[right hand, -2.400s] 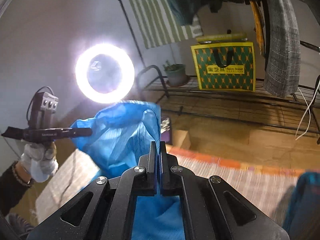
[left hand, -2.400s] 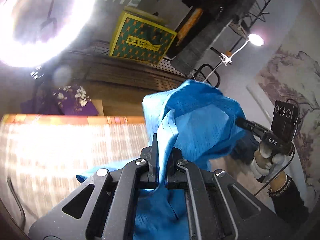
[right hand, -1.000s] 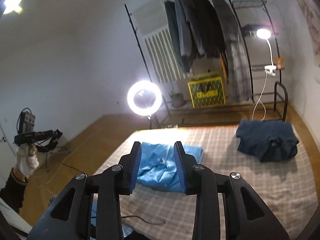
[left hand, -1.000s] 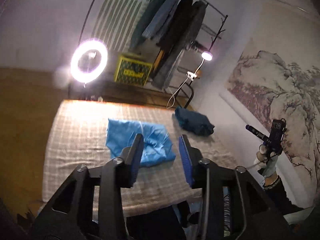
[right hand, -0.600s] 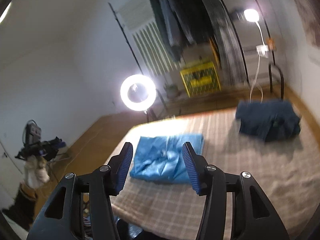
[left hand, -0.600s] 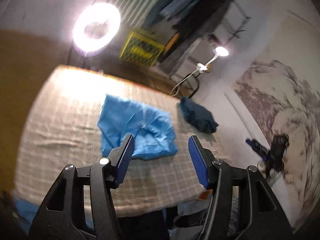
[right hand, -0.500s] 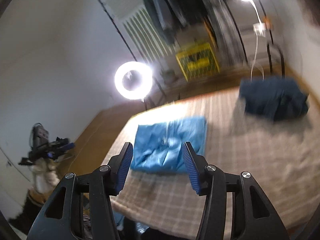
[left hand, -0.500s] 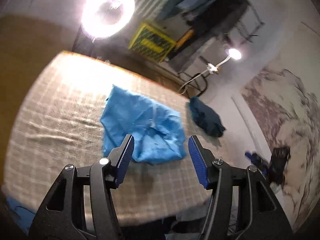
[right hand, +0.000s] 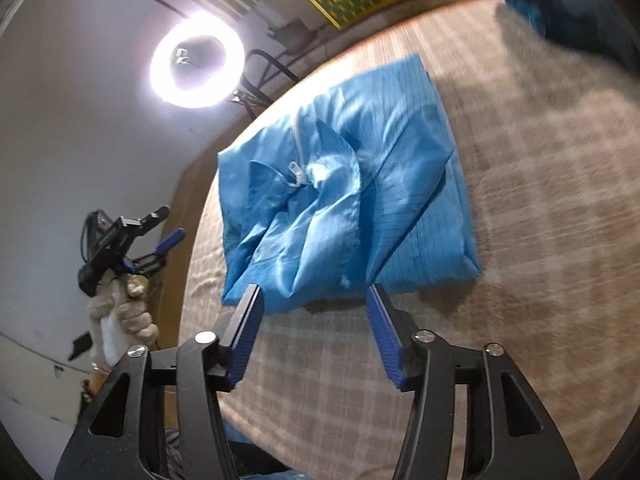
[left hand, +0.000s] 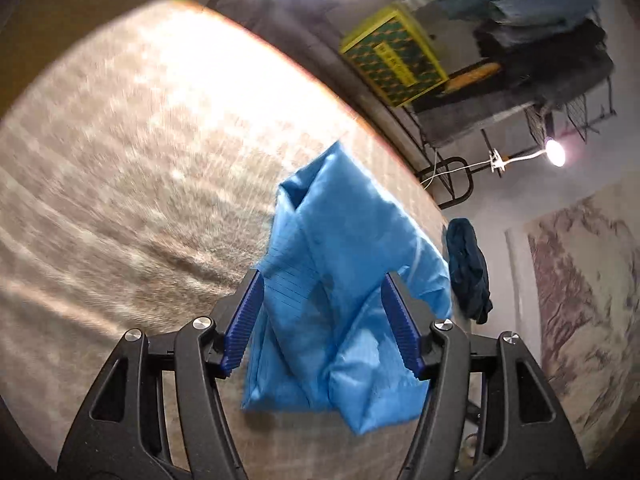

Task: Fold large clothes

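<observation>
With both my left gripper and right gripper jaws just spread wide and empty over the blue garment on the bed (blurry view), I might pinch one loose layer and undo the fold.

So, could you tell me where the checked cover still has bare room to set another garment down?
The widest bare stretch of the checked cover lies beside the blue garment, on the ring light side. A narrower strip separates it from the dark blue pile. The near edge is crowded: both open grippers hover there.
</observation>
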`<state>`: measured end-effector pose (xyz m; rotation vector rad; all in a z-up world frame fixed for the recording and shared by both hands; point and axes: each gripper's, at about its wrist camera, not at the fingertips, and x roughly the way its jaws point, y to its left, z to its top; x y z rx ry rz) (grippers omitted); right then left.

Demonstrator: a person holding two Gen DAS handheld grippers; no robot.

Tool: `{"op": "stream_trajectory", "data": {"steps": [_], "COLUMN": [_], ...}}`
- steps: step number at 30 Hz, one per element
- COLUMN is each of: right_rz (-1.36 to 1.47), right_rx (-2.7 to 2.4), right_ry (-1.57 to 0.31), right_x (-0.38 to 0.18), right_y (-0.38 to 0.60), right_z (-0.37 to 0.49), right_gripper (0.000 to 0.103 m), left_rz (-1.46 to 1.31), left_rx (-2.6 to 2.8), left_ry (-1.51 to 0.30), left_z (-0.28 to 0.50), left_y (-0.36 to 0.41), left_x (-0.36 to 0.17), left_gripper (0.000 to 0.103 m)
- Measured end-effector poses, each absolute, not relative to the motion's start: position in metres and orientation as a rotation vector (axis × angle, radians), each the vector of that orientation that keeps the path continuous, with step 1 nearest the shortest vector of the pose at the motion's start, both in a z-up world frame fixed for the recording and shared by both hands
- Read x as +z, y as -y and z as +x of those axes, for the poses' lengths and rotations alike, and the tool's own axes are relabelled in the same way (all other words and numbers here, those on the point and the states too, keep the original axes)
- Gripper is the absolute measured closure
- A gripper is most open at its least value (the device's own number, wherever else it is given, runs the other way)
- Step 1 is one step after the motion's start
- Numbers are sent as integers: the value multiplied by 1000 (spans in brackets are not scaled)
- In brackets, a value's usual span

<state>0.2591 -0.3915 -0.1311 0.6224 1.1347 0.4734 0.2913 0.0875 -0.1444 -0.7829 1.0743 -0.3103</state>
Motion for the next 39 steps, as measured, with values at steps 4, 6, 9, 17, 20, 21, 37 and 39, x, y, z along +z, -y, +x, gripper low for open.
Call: {"op": "stream_trajectory", "data": {"steps": [4,6,9,17,20,21,37,39], "right_rz": [697,689,669,617,516,475,423,344], "right_rx": [486,491,500,470,479,479,519,517], "right_ry": [-1188,-1202,-1211,-1236,-1211,-1191,-1254,-1233], "right_x": [-152,-155,-153,-162,-152,-146,-153,-142], "right_y": [384,378,371,358,353,352,357,355], "right_z": [271,272,276,291,286,283,260,260], "right_gripper": [49,49,49,81,96,97,99,95], "left_rz": [-743,-755,-745,-637,-620,-629,-503,-513], "left_rx": [-307,-326,-331,-380,-406,-415,-259,-268], "left_ry": [-1156,-1169,-1161,-1170,-1163,-1165,-1123,-1077], "left_z": [307,313,318,320,309,305,275,278], "left_y": [-73,-67,-62,-40,-35,-35,-62,-65], "left_x": [-173,-181,-183,-178,-166,-164,-133,-119], "left_gripper": [41,41,41,93,97,98,100,100]}}
